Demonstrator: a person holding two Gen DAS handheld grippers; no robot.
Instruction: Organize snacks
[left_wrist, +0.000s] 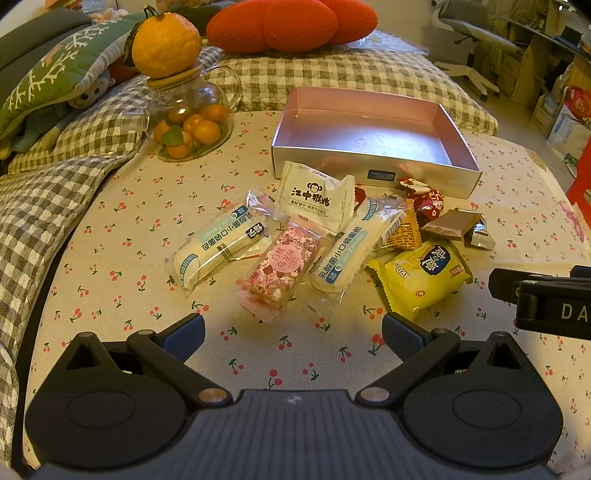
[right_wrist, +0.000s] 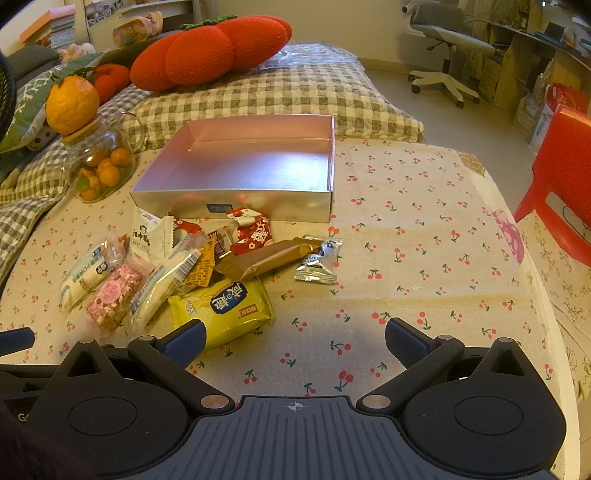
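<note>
Both my tongs are spread wide and carrying nothing. Left tongs (left_wrist: 293, 338) hover low over the table (left_wrist: 110, 258), just short of the snack pile. Right tongs (right_wrist: 295, 341) hover over bare cloth, with the left blue pad just beside the yellow pack (right_wrist: 223, 308).

Snacks all sit loose on the cherry-print cloth, in front of the pink box (left_wrist: 373, 122), which has nothing in it. None are sorted yet, so I judge this as the very start: picking the first item.

Pile contents:
- two white bread packs, one at left (left_wrist: 218, 247), one right of centre (left_wrist: 351, 247)
- pink floral bar (left_wrist: 282, 267) between them, nearest my left tongs
- white monkey-logo sachet (left_wrist: 314, 195) behind, leaning toward the box wall
- yellow pack, orange wrapper (left_wrist: 402, 230), brown bar (left_wrist: 452, 225), silver candy (right_wrist: 319, 264), red candies (left_wrist: 428, 201) on the right side

The packs overlap; the right bread pack lies over the orange wrapper's edge.

Next move, my guess: left tongs forward and down onto the pink bar, close across its narrow width, lift, and carry it over the near box wall. The right tongs could take the yellow pack. The film is slippery and puffy, so the grip needs to be mid-body, not on a crimped end.

A glass jar of oranges (left_wrist: 188, 122) stands left of the box, out of the way.
</note>
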